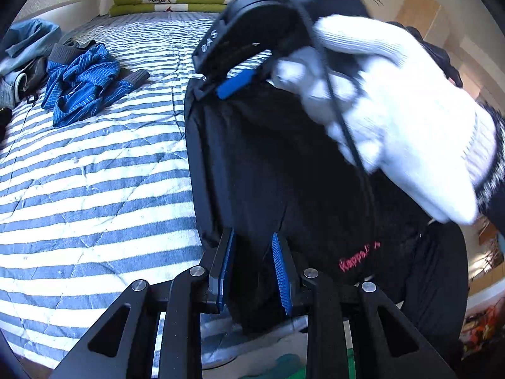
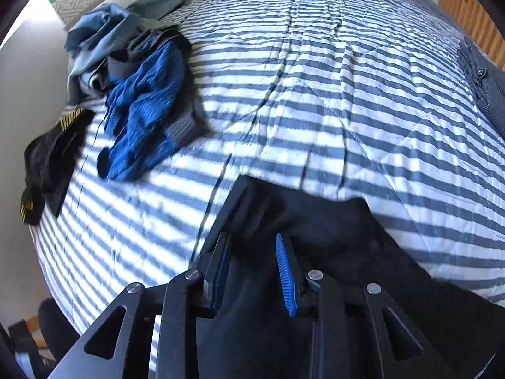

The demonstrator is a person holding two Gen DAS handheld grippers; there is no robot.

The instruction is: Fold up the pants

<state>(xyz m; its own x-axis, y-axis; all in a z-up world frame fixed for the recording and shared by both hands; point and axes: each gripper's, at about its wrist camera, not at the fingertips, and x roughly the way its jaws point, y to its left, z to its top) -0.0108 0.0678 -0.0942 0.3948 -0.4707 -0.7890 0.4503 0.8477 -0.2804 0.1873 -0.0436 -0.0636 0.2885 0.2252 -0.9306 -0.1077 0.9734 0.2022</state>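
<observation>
I am holding the black pants (image 1: 284,164) up over the near edge of the striped bed (image 1: 94,173), one gripper on each part of the cloth, likely so the fabric hangs straight before I lay it down for a fold. The left gripper (image 1: 252,271) is pinching a fold of the cloth between its blue pads. The right gripper (image 2: 252,274) is likewise clamping black fabric, which is draping onto the bedspread ahead of it. My gloved right hand (image 1: 394,110) is blocking much of the left view. I cannot tell waistband from legs; only a red logo is showing. A blue striped garment (image 2: 145,110) is lying crumpled towards the far left corner, well apart.
</observation>
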